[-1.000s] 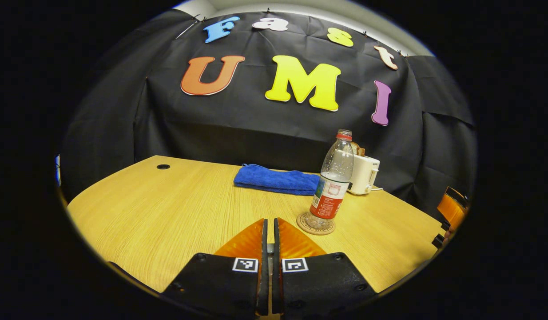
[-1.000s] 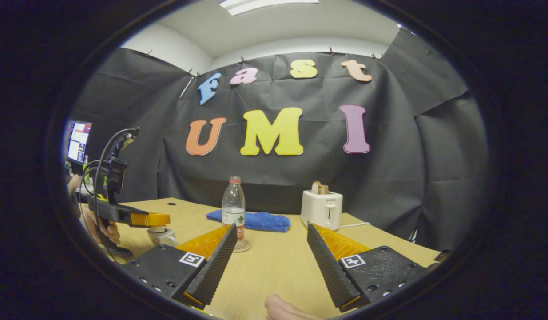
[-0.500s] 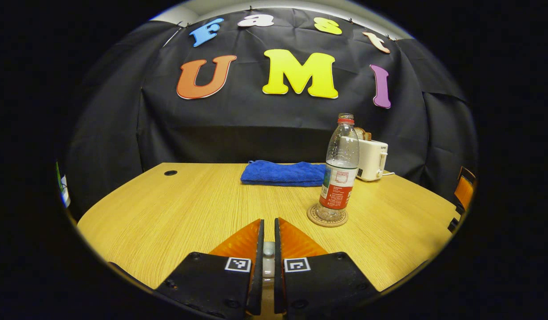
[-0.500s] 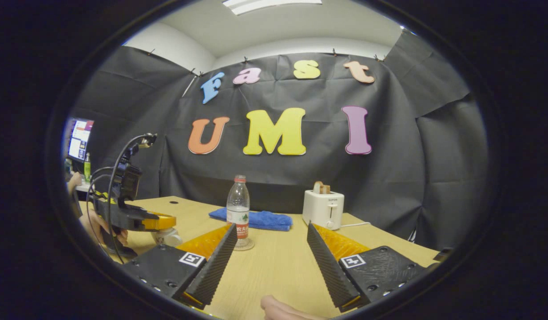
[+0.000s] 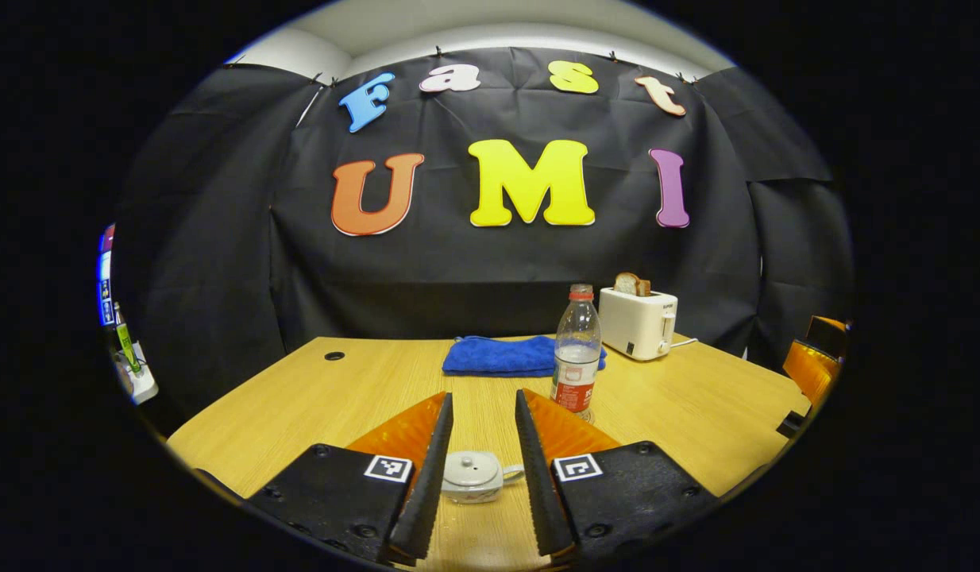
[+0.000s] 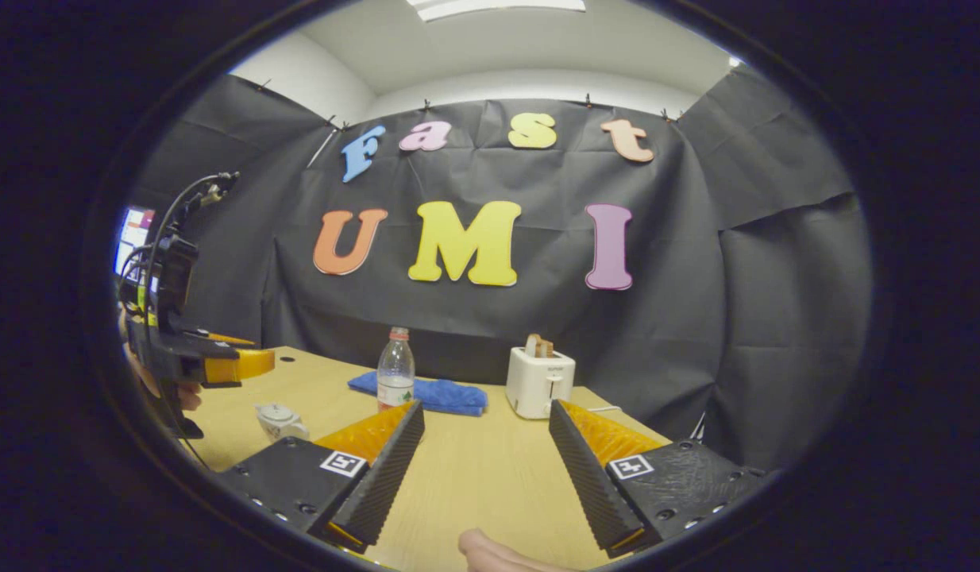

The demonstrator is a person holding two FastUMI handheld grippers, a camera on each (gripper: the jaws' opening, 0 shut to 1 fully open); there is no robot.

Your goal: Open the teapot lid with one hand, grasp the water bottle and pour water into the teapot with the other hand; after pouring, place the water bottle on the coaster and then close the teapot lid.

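In the left gripper view, the left gripper (image 5: 482,469), which pinched the lid knob half a second ago, has now let go and lifted, its fingers parted above the lidded teapot (image 5: 472,478) near the table's (image 5: 299,397) front edge, while the water bottle (image 5: 576,353) stands toward the back edge. In the right gripper view, the right gripper (image 6: 482,469) hangs spread and empty as before, and the left gripper (image 6: 244,364) has risen clear of the teapot (image 6: 279,419), so the task looks finished.

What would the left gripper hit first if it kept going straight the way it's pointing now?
Likely the teapot, lid on, sitting between the open fingers of the left gripper. The gripper may pass above it; then the blue towel lies farther along.
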